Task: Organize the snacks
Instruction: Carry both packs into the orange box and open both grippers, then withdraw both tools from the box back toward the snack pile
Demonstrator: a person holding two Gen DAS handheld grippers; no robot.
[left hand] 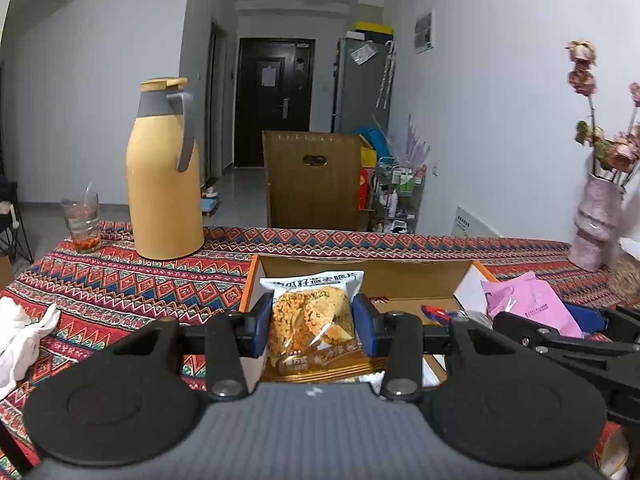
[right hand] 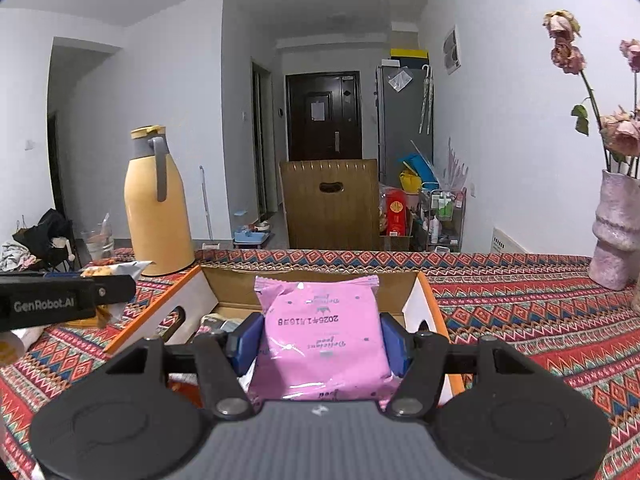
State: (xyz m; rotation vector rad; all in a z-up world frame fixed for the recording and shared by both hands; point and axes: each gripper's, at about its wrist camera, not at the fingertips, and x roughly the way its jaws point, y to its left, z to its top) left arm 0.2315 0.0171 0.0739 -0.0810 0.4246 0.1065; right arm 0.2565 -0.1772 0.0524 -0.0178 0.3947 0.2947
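My left gripper [left hand: 313, 322] is shut on an oat crisp snack packet [left hand: 310, 320], white on top and orange below, held above the near left part of an open cardboard box [left hand: 360, 270]. My right gripper [right hand: 320, 340] is shut on a pink snack packet [right hand: 320, 332], held over the near side of the same box [right hand: 224, 284]. In the left wrist view the pink packet [left hand: 532, 304] and right gripper [left hand: 560, 332] show at the right. In the right wrist view the left gripper [right hand: 60, 300] and its packet [right hand: 108, 272] show at the left. Other snacks lie in the box, mostly hidden.
A patterned red tablecloth [left hand: 120, 280] covers the table. A yellow thermos jug [left hand: 164, 176] and a glass [left hand: 82, 220] stand at the back left. A pink vase with dried roses [right hand: 616, 232] stands at the right. White cloth [left hand: 20, 336] lies at the left edge. A wooden chair back [left hand: 316, 180] stands behind the table.
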